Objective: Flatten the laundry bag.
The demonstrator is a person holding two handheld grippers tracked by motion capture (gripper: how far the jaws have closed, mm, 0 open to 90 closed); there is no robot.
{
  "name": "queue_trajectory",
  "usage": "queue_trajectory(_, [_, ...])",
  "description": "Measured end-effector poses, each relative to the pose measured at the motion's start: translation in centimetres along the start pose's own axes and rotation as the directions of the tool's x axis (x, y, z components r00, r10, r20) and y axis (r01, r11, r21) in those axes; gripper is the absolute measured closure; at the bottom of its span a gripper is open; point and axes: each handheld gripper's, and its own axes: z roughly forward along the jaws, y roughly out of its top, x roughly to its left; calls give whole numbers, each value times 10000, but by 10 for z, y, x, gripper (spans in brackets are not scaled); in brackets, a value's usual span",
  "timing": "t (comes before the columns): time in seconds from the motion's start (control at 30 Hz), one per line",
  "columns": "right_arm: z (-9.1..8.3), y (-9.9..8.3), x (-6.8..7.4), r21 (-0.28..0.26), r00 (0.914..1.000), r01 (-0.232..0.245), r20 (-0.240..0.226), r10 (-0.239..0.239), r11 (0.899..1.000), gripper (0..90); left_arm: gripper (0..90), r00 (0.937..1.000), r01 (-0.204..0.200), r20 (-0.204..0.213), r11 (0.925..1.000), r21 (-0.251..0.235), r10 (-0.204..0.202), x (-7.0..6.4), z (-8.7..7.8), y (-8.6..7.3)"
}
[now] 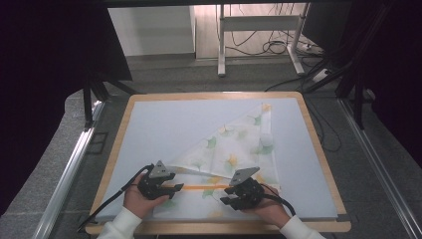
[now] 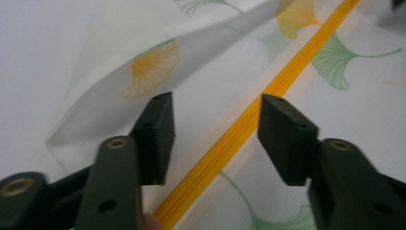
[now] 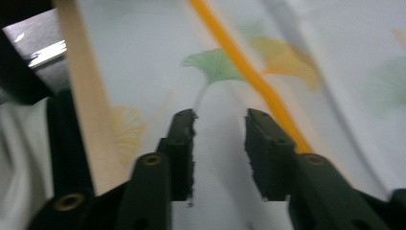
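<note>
My two hands come in from the near edge of the tabletop (image 1: 318, 149), each wrapped round a gripper, knuckles up and white sleeves showing at the wrists. My left gripper (image 1: 168, 189) sits at the near left of the cloth (image 1: 234, 149), its jaws turned toward the middle; my right gripper (image 1: 226, 196) sits opposite, jaws turned back toward the left one, so the two face each other along the orange stripe (image 1: 199, 187).

In the left gripper view my left gripper (image 2: 215, 129) has its jaws standing wide, one on each side of the orange stripe (image 2: 268, 91), hovering low over the cloth (image 2: 335, 124) and holding nothing. In the right gripper view my right gripper (image 3: 219, 132) has its jaws parted more narrowly, empty, over plain cloth (image 3: 153, 57) just beside the stripe (image 3: 249, 72); that view is blurred, and whether the tips touch the fabric I cannot tell.

My hands cover the near ends of the stripe, and the cloth's near corner is hidden under my left hand.

The cloth lies on the near right half of the tabletop, folded into a triangle with a point toward the far right corner. A folded-over flap (image 2: 143, 62) lifts beside my left jaws. The stripe runs left to right, along the near edge.
</note>
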Motion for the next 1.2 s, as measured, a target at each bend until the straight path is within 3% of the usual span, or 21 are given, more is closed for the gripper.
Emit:
queue_trajectory(0.03, [-1, -2, -4, -23, 9996, -205, 215, 205, 9998, 594, 627, 9995, 87, 291, 10000, -13, -86, 0, 1, 4])
queue_trajectory(0.1, [-1, -5, -6, -50, 9989, -332, 323, 334, 9994, 577, 721, 9990, 55, 453, 10000, 0, -55, -1, 4, 9])
queue_trajectory(0.3, [1, -8, -6, 51, 9981, -329, 531, 325, 9994, 548, 900, 9986, -101, 526, 9998, 180, 92, -2, 16, 19])
queue_trajectory(0.5, [2, -11, -9, 55, 9962, -416, 766, 410, 9991, 541, 900, 9974, -395, 615, 9987, 321, 375, -4, 32, 32])
queue_trajectory(0.6, [3, -12, -9, -30, 9958, -374, 838, 375, 9993, 541, 900, 9970, -303, 719, 9990, 323, 279, -2, 38, 35])
queue_trajectory(0.63, [3, -12, -9, -35, 9957, -349, 859, 351, 9994, 542, 900, 9969, -463, 656, 9981, 407, 435, -1, 39, 36])
queue_trajectory(0.77, [3, -12, -9, -24, 9956, -357, 868, 358, 9994, 541, 900, 9965, -359, 761, 9988, 325, 333, -1, 44, 41])
queue_trajectory(1.1, [4, -12, -9, -27, 9956, -323, 875, 324, 9995, 540, 900, 9935, -888, 762, 9949, 484, 849, -5, 61, 56])
queue_trajectory(1.2, [4, -12, -9, -23, 9957, -300, 879, 301, 9995, 540, 900, 9932, -870, 815, 9952, 450, 831, -5, 62, 58])
